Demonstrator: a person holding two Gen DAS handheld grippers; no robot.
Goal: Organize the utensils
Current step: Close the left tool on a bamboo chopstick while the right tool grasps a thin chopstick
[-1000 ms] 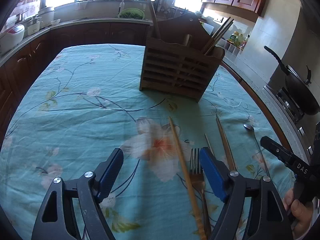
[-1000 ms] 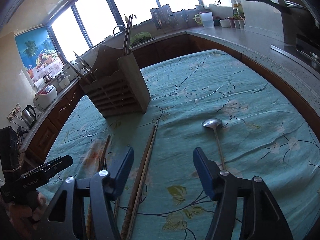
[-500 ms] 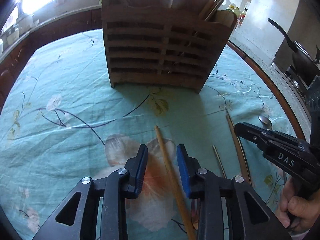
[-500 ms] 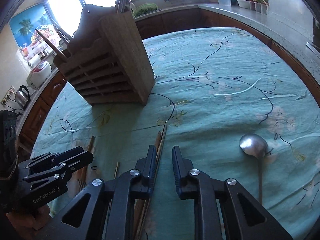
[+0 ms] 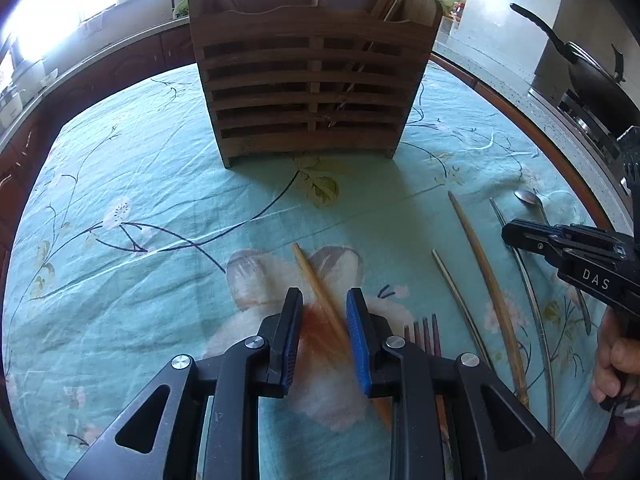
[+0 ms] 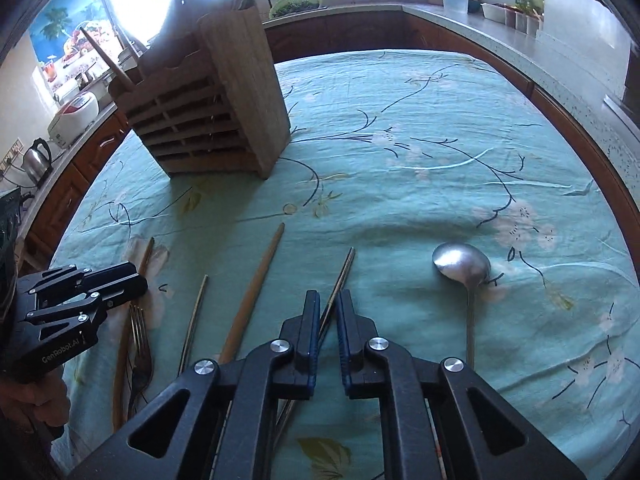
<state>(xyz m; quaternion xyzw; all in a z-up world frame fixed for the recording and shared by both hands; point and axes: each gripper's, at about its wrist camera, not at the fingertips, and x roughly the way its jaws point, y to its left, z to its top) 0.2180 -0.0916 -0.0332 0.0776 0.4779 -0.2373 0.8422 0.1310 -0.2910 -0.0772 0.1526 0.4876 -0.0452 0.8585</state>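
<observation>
A wooden slatted utensil holder [image 5: 312,88] stands on the table with chopsticks in it; it also shows in the right wrist view [image 6: 212,112]. My left gripper [image 5: 323,304] straddles a light wooden chopstick [image 5: 312,276] lying on the cloth, jaws narrowly apart with a gap on each side. My right gripper [image 6: 328,300] straddles a thin dark chopstick [image 6: 342,276], jaws almost closed around it. A fork [image 5: 424,332], a thin stick [image 5: 452,284], a brown chopstick [image 5: 480,256] and a metal spoon [image 6: 464,272] lie alongside.
The table carries a teal flowered cloth [image 5: 140,200]. A kitchen counter [image 6: 460,16] wraps around behind it, with a wok [image 5: 592,76] on the stove at right and a kettle [image 6: 36,160] at left.
Both grippers moved forward and down over the utensils. Their jaws went from wide open to narrow, each now around a chopstick.
</observation>
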